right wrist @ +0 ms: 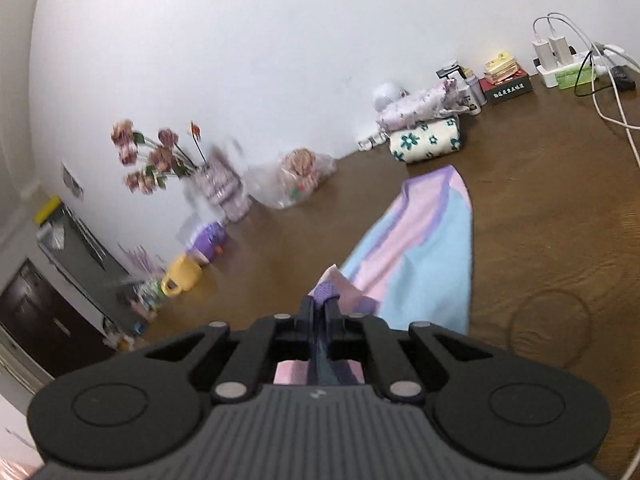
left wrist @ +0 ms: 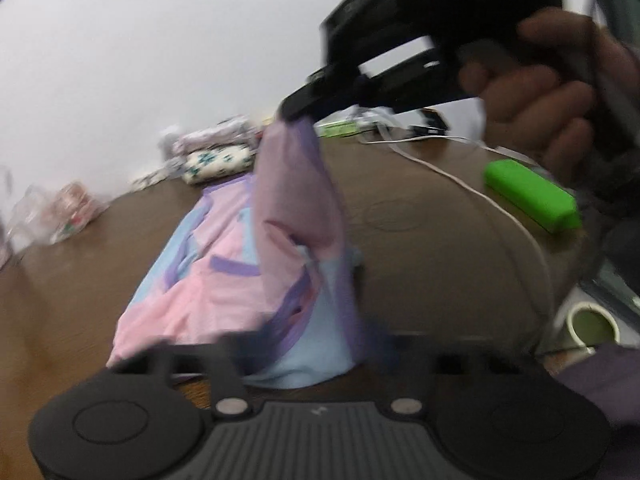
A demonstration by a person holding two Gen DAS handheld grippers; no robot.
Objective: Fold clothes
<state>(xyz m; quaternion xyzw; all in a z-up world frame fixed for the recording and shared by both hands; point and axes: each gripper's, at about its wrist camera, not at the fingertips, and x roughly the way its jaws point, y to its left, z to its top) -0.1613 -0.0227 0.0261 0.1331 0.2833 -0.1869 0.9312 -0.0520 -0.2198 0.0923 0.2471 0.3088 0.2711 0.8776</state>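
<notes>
Our right claw [right wrist: 320, 306] is pinched tight on a purple-trimmed edge of the pink and blue garment [right wrist: 424, 252], lifting it off the brown surface [right wrist: 540, 208]. It's soft, light stuff, so we grab hems. The left view shows the hanging drape; the left claw [left wrist: 304, 344] is too blurred to tell.
</notes>
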